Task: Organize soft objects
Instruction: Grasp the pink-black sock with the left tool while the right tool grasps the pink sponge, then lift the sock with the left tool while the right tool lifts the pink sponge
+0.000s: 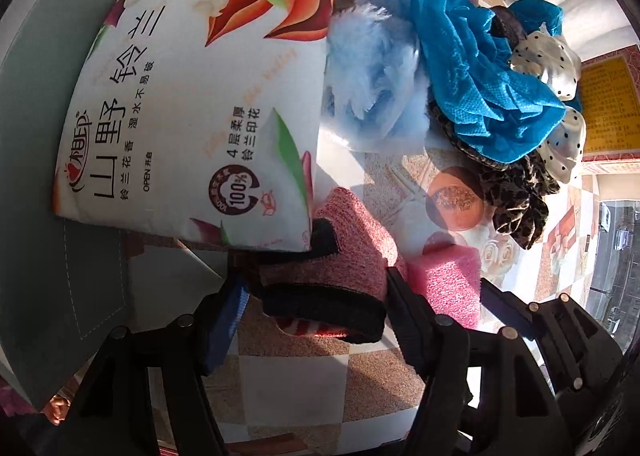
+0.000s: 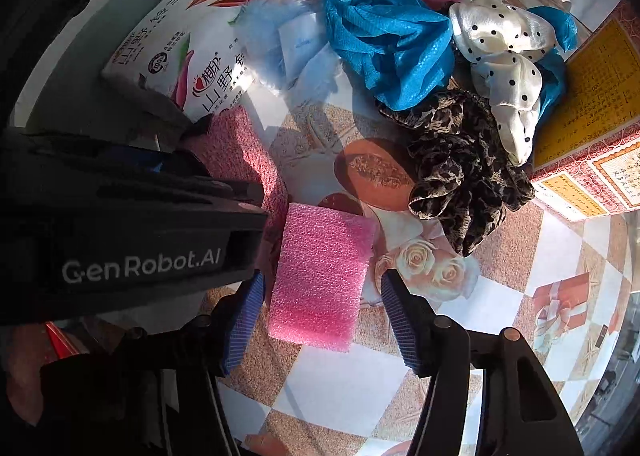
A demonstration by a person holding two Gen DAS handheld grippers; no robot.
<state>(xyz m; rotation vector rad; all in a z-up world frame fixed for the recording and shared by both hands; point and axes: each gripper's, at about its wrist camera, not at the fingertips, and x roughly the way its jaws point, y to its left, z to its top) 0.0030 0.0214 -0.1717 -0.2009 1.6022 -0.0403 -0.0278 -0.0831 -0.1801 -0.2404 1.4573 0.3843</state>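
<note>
My left gripper (image 1: 316, 296) is shut on a pink knitted piece with black trim (image 1: 340, 256), held just over the tablecloth beside the floral tissue pack (image 1: 192, 96). My right gripper (image 2: 320, 316) is open, its jaws on either side of a pink foam pad (image 2: 320, 272) lying flat on the table; the pad also shows in the left wrist view (image 1: 448, 280). The left gripper's body (image 2: 132, 240) fills the left of the right wrist view, with the knitted piece (image 2: 240, 152) past it.
A heap of soft things lies farther back: light blue fluffy cloth (image 1: 372, 68), blue mesh cloth (image 2: 384, 40), white polka-dot scrunchie (image 2: 504, 56), leopard-print scrunchie (image 2: 460, 172). Printed yellow papers (image 2: 592, 96) lie at the right. A patterned tablecloth (image 2: 360, 388) covers the table.
</note>
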